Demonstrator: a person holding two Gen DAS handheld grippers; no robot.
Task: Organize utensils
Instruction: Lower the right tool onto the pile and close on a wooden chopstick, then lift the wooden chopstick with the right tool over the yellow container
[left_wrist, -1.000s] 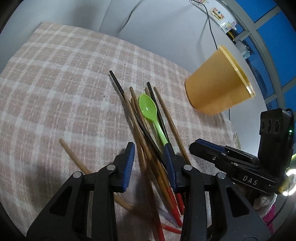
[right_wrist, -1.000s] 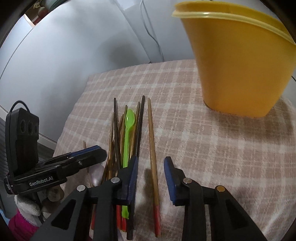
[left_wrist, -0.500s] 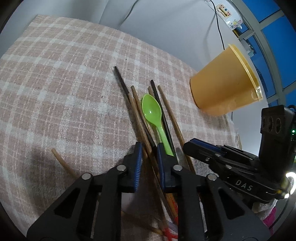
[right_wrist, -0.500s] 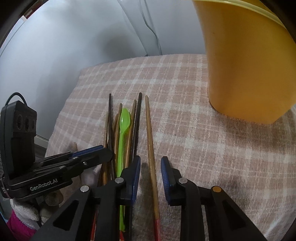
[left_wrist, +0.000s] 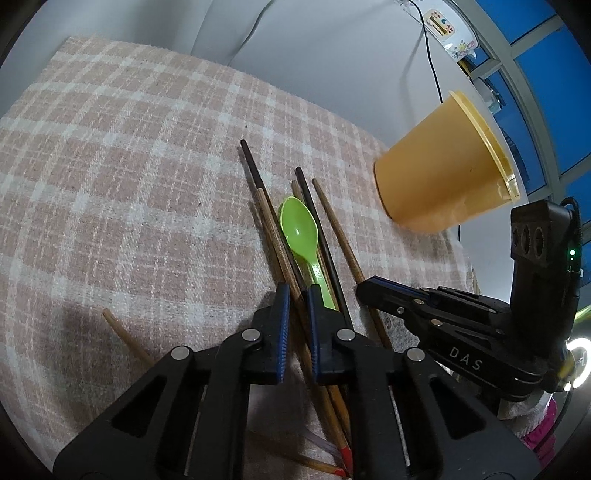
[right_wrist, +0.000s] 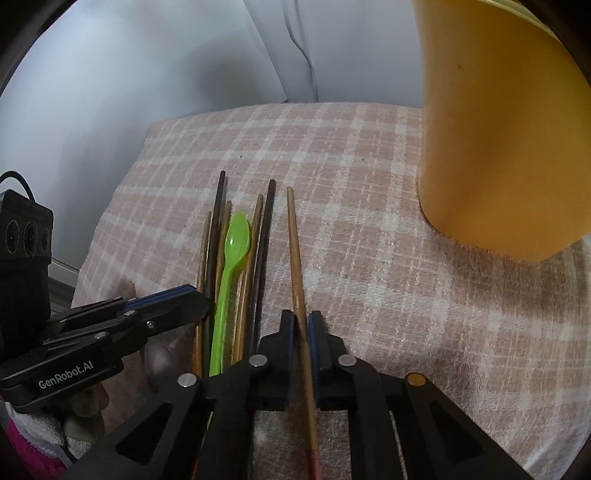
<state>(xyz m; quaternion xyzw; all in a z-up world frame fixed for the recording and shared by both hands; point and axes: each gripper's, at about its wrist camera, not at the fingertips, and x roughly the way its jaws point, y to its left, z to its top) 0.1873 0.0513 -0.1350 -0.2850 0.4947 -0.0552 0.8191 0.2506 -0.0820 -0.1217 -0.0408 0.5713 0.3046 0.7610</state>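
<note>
So both grippers are at the grab stage right now. The right gripper (right_wrist: 302, 325) has its blue pads pinched onto a single wooden chopstick (right_wrist: 294, 251) — the one lying a bit apart, on the cup side of the bundle. The left gripper (left_wrist: 295, 299) is squeezed nearly shut around a brown chopstick (left_wrist: 275, 236) at the near side of the pile; from its own camera it looks like it's got just that one, though a second stick could be caught in there, hard to say.

Everything lies on the plaid cloth (left_wrist: 129, 177). The orange cup (left_wrist: 439, 173) stands ahead and to the right of the left gripper, and close on the right gripper's front-right, well above the sticks.

My guess for the next move: lift each stick clear without dragging its neighbours, tip it upright, and drop it tip-down into the cup.

Count: one green plastic spoon (left_wrist: 300, 229) sitting in the middle of the bundle, one cup, and roughly seven chopsticks in the bunch plus one stray chopstick (left_wrist: 123, 338) off to the left gripper's left — they overlap, so that's approximate.
</note>
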